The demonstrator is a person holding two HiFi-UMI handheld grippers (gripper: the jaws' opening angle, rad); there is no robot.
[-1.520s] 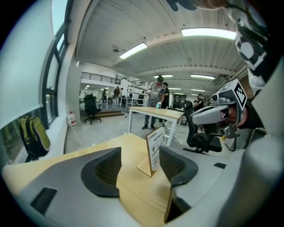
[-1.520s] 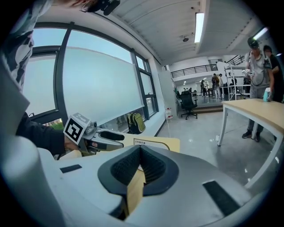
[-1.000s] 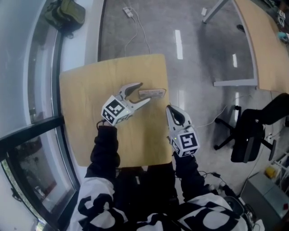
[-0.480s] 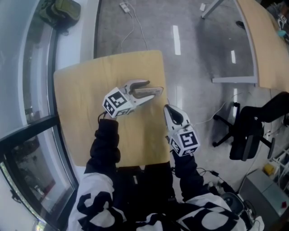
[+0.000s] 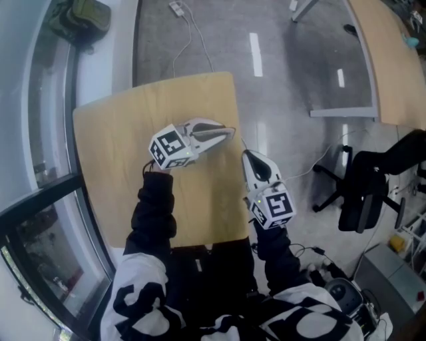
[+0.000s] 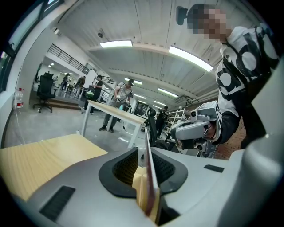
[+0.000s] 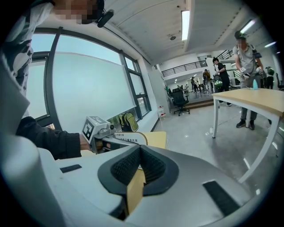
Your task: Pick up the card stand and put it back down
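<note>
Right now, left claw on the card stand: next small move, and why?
Probably a short straight lift. The left claw has just been closing and the card stand is pinched in it, down at the table; the right claw is shut, empty, aside.

Print on the card stand [image 7: 128, 138] shows in the right gripper view, but it's far too small to read. From the head view the stand is all but swallowed by the left gripper [image 5: 231, 131], whose jaws have just been closing and now press on it. In the left gripper view it's edge-on, face unseen. The table's [image 5: 113, 153] near edge vanishes behind the person's sleeves [image 5: 154, 213]. The office chair [image 5: 373, 193] is clipped by the right edge, the bag [image 5: 76, 16] by the top.
</note>
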